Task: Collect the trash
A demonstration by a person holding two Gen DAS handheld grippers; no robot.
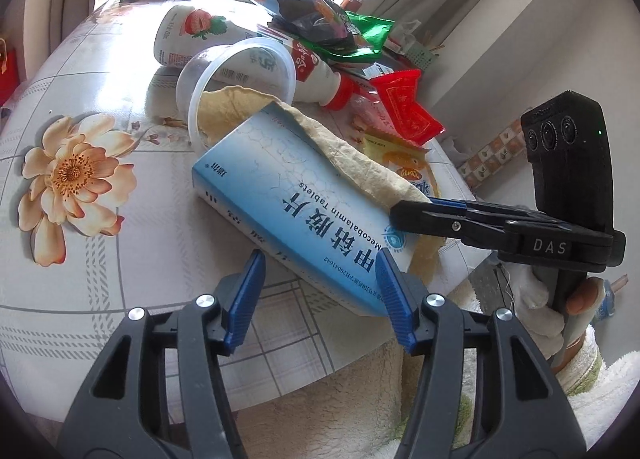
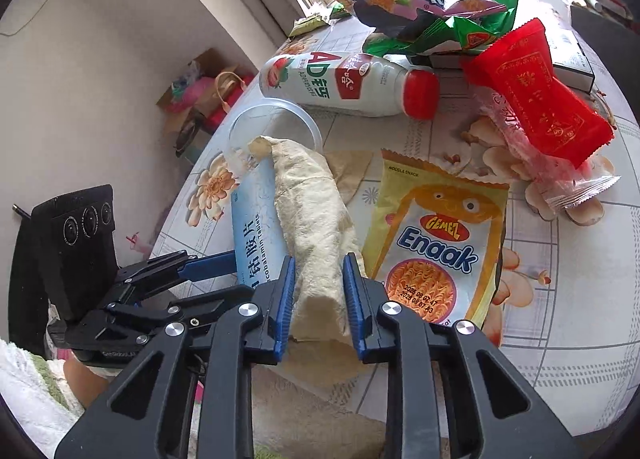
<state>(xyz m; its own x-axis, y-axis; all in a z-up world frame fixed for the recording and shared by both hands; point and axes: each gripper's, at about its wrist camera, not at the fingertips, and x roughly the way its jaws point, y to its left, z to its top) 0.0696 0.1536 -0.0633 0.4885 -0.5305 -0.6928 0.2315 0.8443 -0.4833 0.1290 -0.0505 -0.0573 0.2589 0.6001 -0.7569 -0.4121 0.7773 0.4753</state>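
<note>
- The right gripper is seen clamped on a crumpled beige tissue, its blue pads pressed against both sides of the wad.
- The tissue is stretched forward from those jaws, up over the edge of a blue tablet box just to their left, toward a clear plastic cup lying on its side ahead.
- The left gripper is shown with its jaws parted around the near corner of the box; the right pad is touching the box edge, while a gap is left at the left pad.
- The box is tilted, its far end propped against the cup's rim straight ahead of the left jaws.
- To the right of the right gripper, a yellow noodle packet is laid flat on the flowered table.
- Farther ahead, a white bottle with a red cap is lying on its side, with a red wrapper to the right of it and a heap of snack bags beyond.
- A thumb is visible on the right gripper's handle at the table edge.
</note>
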